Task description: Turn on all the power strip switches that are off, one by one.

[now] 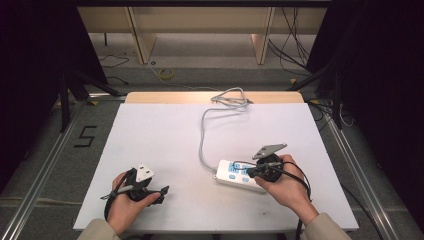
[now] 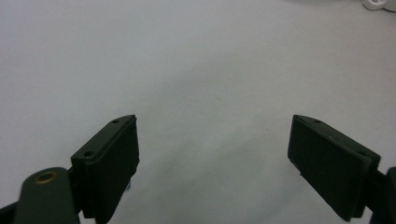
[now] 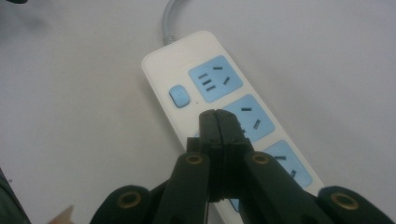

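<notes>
A white power strip [image 1: 239, 175] with blue sockets lies on the white table [image 1: 165, 145], right of centre near the front. Its grey cable [image 1: 202, 135] runs back toward the far edge. My right gripper [image 1: 250, 172] is over the strip, its jaws pressed together with nothing between them. In the right gripper view the right gripper [image 3: 218, 120] tips sit over the power strip [image 3: 196, 79], beside the middle blue socket [image 3: 250, 116] and just below a small blue switch [image 3: 179, 96]. My left gripper [image 1: 162, 192] rests low at the front left, jaws wide apart. The left gripper [image 2: 212, 154] frames bare table.
The cable's plug end [image 1: 235, 99] lies coiled at the table's far edge. Beyond the table there are floor cables and wooden table legs [image 1: 142, 40]. A corner of a white object [image 2: 380, 4] peeks in at the top right of the left gripper view.
</notes>
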Motion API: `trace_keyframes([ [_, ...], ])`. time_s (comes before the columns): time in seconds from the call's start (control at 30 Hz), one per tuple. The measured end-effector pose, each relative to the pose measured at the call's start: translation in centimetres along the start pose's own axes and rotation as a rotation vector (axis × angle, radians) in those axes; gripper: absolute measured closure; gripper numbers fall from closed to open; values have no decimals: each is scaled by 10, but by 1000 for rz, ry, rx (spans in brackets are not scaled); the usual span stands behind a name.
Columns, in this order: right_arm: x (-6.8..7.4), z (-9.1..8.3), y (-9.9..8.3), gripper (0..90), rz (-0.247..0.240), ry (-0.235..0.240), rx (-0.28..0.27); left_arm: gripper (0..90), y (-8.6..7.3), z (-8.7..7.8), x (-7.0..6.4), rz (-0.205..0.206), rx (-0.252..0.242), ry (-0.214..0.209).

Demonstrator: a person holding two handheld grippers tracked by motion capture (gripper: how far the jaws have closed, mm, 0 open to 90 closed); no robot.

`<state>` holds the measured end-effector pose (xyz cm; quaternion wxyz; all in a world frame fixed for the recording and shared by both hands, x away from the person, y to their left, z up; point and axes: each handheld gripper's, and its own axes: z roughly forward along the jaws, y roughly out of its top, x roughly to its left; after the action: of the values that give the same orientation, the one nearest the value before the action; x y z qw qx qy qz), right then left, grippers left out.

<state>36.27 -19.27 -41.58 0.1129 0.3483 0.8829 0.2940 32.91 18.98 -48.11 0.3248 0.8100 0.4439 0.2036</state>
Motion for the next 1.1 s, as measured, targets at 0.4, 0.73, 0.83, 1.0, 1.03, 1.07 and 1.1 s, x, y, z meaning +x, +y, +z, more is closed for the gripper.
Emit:
trace_keyframes([
  [0.4, 0, 5, 5, 900, -2, 12, 29, 163, 0, 0, 0, 4, 2, -1],
  [0.73, 3, 11, 12, 900, -13, 23, 44, 163, 0, 0, 0, 1, 0, 0],
  [0.83, 4, 13, 14, 900, -21, 26, 49, 163, 0, 0, 0, 1, 0, 0],
  [1.0, 5, 17, 16, 900, -20, 30, 59, 163, 0, 0, 0, 5, 3, -3],
  [1.03, 5, 18, 17, 900, -19, 30, 61, 163, 0, 0, 0, 5, 2, -3],
  [1.07, 5, 19, 17, 900, -20, 30, 62, 163, 0, 0, 0, 5, 2, -3],
  [1.1, 5, 19, 18, 900, -21, 31, 63, 163, 0, 0, 0, 5, 3, -3],
])
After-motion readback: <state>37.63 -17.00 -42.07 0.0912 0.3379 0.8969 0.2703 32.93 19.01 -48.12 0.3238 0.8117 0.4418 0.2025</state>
